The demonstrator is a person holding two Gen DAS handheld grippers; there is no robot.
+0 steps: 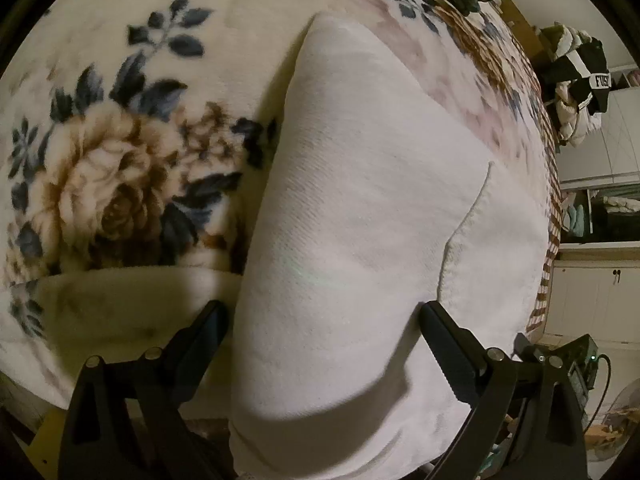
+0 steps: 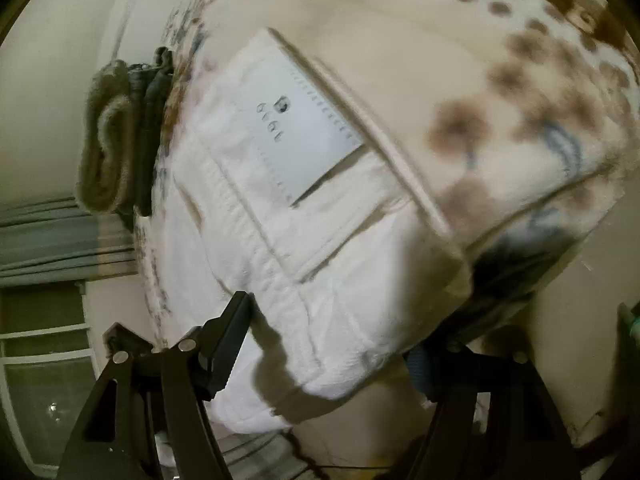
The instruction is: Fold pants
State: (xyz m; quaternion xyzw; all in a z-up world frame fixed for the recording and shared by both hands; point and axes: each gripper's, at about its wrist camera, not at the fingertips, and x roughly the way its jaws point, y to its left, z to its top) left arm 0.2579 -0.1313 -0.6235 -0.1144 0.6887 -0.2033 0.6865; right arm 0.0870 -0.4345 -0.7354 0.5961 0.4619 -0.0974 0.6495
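Observation:
White pants (image 1: 360, 208) lie on a floral blanket (image 1: 112, 152) on a bed. In the left wrist view a folded leg runs away from me, with a pocket seam at right. My left gripper (image 1: 324, 320) is open, its fingers either side of the near end of the cloth. In the right wrist view the waist end of the pants (image 2: 280, 208) shows, with a white label (image 2: 296, 128) and a back pocket. My right gripper (image 2: 332, 344) is open, straddling the near corner of the fabric; its right finger is partly hidden under the cloth.
Folded dark and grey clothes (image 2: 116, 140) are stacked at the blanket's far end. A pile of jackets (image 1: 576, 80) and white cabinets (image 1: 592, 296) stand beyond the bed's right edge. A grey curtain (image 2: 48, 236) and a window are at left.

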